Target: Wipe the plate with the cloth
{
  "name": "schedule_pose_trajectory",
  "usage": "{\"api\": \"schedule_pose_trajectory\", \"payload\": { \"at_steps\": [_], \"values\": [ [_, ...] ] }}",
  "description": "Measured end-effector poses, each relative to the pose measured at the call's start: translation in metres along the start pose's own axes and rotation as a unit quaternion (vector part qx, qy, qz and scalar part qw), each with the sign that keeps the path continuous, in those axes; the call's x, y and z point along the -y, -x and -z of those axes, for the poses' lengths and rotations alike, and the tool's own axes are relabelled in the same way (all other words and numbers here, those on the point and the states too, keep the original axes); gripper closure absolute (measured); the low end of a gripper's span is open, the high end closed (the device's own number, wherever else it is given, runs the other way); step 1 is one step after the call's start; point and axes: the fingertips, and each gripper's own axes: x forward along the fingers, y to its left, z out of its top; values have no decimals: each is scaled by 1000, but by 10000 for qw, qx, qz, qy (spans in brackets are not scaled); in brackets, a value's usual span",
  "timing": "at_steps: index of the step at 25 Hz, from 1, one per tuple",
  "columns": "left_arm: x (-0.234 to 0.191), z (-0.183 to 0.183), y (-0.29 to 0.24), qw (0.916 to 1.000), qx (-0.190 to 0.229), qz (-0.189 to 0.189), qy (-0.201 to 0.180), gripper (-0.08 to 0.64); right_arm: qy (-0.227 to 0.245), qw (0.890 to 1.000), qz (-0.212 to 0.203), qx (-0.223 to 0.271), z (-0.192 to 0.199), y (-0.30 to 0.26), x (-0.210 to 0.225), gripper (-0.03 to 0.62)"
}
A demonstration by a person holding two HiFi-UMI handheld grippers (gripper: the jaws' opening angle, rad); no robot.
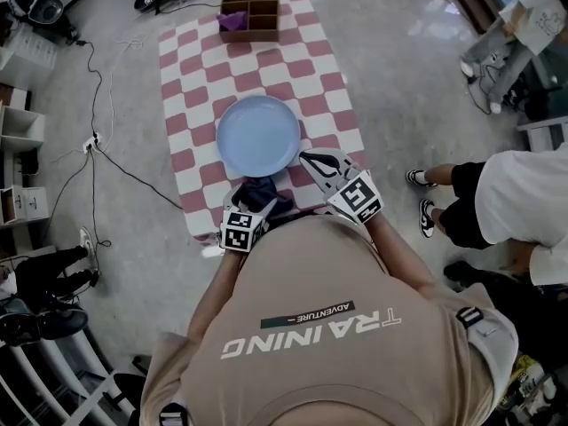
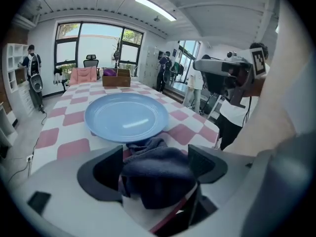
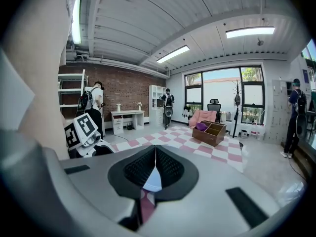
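Note:
A light blue plate (image 1: 259,136) (image 2: 127,116) rests on the red-and-white checked table (image 1: 191,51). A crumpled dark blue cloth (image 1: 266,192) (image 2: 158,174) lies at the plate's near rim, by the table's front edge. My left gripper (image 1: 256,204) (image 2: 158,157) is open wide, and the cloth sits between its jaws without being squeezed. My right gripper (image 1: 311,160) (image 3: 155,164) is shut with nothing in it. It hovers at the plate's near right rim. A sliver of the plate (image 3: 152,180) shows below its closed tips.
A wooden compartment box (image 1: 250,14) (image 2: 117,78) (image 3: 213,132) holding something purple (image 1: 232,20) stands at the table's far end. A person (image 1: 506,202) stands close on the right. Cables (image 1: 98,140) run over the floor on the left, beside shelves (image 1: 22,131).

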Motion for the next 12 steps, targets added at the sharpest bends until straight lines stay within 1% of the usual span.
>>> {"api": "schedule_pose_trajectory", "payload": {
  "at_steps": [2,4,5,7,9,12],
  "values": [
    [0,3,-5,9998,-100,60,148,152,-2,10000,15,-6,1,2,1,574],
    [2,13,-15,9988,-377,188,239,153,-16,10000,41,-26,3,4,2,574],
    [3,18,-21,9981,-527,224,208,153,-25,10000,51,-43,5,5,3,574],
    [4,26,-30,9968,-791,134,-57,156,-54,9999,68,-92,8,9,4,574],
    [2,34,-34,9944,-997,-58,-355,183,-89,9998,92,-136,12,13,3,574],
    [2,36,-35,9944,-968,-119,-410,189,-130,9997,127,-165,15,18,3,574]
  ]
}}
